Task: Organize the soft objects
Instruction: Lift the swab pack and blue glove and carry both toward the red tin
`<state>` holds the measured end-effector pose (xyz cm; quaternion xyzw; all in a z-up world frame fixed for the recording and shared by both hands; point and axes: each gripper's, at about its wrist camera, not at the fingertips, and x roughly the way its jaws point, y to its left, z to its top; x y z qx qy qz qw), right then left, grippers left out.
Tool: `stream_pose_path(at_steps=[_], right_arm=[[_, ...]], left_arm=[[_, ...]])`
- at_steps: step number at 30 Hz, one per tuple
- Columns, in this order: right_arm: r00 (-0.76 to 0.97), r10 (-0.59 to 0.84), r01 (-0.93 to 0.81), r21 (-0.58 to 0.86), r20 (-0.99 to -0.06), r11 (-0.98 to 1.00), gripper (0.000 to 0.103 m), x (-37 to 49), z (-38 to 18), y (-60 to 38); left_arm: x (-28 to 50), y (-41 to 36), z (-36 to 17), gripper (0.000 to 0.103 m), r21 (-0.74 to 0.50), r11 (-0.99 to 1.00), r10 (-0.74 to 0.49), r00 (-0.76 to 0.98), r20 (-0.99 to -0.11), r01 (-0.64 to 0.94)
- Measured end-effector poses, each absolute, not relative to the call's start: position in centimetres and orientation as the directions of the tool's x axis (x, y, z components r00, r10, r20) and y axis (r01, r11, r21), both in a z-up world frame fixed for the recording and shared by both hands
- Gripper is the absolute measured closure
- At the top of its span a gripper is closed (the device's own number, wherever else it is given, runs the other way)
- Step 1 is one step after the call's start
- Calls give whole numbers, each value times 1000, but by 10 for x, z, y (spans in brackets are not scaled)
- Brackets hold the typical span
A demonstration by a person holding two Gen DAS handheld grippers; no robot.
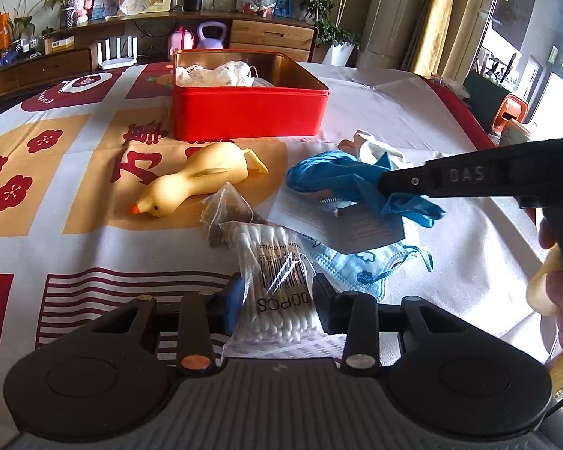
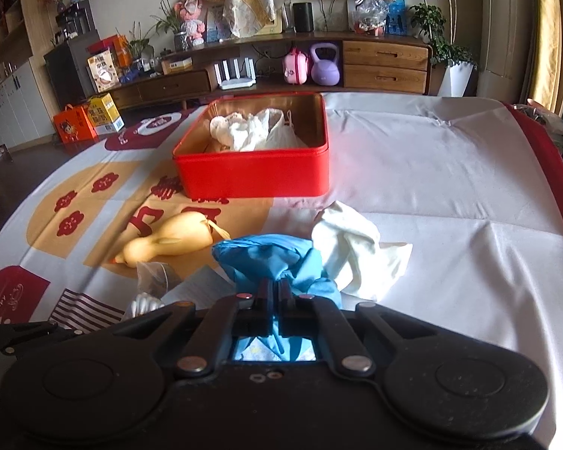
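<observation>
While tool fingers pinch it, blue glove hides paper.

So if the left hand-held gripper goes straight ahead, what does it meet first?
Probably the tea bag just beyond the cotton swab pack it holds; farther on, the rubber duck. Depth is unclear.

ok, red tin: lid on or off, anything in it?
Off, and not empty. The red tin stands open-topped with no lid on it, and crumpled white soft items lie inside against its far wall.
</observation>
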<state>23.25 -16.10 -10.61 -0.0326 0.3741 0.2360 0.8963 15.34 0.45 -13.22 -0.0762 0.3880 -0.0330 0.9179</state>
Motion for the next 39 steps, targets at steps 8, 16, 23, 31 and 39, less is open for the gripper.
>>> stream_pose_path(at_steps=[8, 16, 23, 31, 39], right_arm=[[627, 455, -445, 188, -633, 875, 102, 223, -81, -180], [618, 486, -447, 233, -618, 864, 102, 220, -69, -188], [583, 524, -441, 300, -620, 846, 101, 223, -71, -195], [531, 442, -449, 203, -723, 870, 95, 224, -108, -187], [532, 415, -500, 121, -738, 857, 46, 230, -97, -191]], left_arm=[[143, 5, -115, 65, -169, 986, -118, 720, -684, 1], [136, 12, -102, 65, -188, 982, -113, 736, -668, -20], [131, 16, -96, 65, -199, 979, -110, 743, -660, -32], [129, 18, -96, 65, -205, 978, -109, 745, -659, -38], [132, 20, -102, 65, -213, 976, -114, 732, -672, -44]])
